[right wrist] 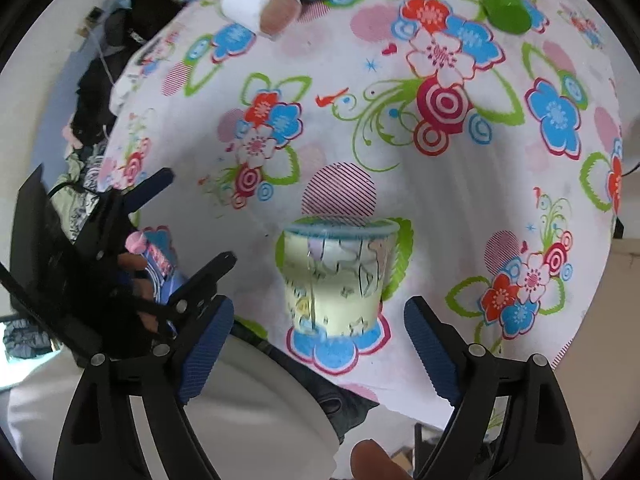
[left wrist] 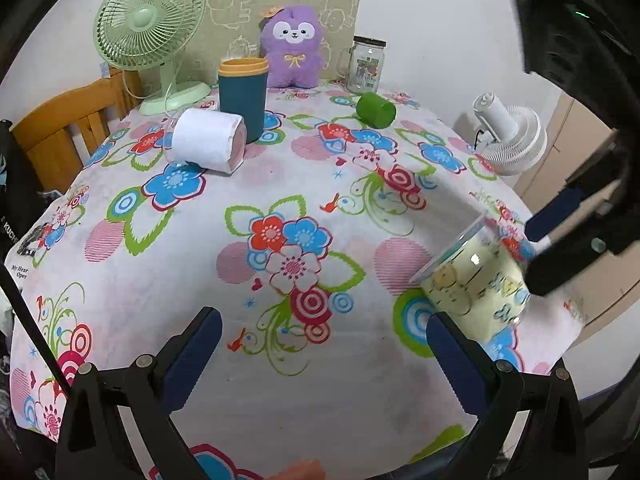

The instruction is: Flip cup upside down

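Cup clear glossy plastic with printed pale-yellow wrap, bench under matt floral cloth, claw pads ribbed blue rubber on matt black plastic arms, chair varnished wood, jar glass.

Pale-yellow patterned cup on pink-white, blue-and-red-flowered tablecloth

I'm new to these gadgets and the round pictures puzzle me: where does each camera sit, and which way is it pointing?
Left wrist view: sits on the left claw, looking across the table toward the green fan and plush; its open fingers show, the right claw at the right edge.
Right wrist view: sits on the right claw, angled down at the upright cup; its open fingers, the left claw and a hand show.
Shared: cup, paper roll, green cup.
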`<state>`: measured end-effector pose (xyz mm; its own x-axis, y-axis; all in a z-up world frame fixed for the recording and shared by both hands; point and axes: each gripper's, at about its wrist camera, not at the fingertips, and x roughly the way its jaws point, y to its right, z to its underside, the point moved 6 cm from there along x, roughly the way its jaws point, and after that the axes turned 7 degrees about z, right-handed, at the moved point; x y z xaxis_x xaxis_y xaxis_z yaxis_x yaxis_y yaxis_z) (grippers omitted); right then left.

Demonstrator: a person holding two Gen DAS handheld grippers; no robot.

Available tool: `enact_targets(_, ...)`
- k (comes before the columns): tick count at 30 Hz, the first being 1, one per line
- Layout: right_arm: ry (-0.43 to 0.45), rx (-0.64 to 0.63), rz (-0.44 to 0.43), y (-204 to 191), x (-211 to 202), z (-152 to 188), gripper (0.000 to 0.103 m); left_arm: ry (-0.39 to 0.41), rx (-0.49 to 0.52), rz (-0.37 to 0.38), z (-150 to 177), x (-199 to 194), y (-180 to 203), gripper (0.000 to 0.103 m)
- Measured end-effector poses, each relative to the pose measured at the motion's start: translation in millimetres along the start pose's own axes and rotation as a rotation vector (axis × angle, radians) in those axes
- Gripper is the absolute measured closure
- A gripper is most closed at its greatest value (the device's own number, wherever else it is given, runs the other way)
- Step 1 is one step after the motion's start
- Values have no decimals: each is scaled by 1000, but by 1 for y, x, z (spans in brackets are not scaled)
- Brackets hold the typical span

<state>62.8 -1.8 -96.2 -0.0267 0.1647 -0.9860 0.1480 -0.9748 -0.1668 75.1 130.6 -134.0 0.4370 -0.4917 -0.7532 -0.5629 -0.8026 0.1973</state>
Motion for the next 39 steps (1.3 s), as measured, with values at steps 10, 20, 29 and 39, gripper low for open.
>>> enact_targets(10, 170, -69, -44, 19, -35, 40, 14, 2, -169, 67, -23, 0, 24, 0)
enact_targets(20, 219, 74, -109, 90, -27, 79, 14, -52, -263, 134, -31, 17, 61, 0)
enact_targets(29, 210, 174, -194, 136, 0, 100, 14, -161, -382, 195, -32, 46, 87, 0)
enact_targets(39, 217, 195, -245, 148, 14, 112, 14, -236, -443, 150, -15, 65, 88, 0)
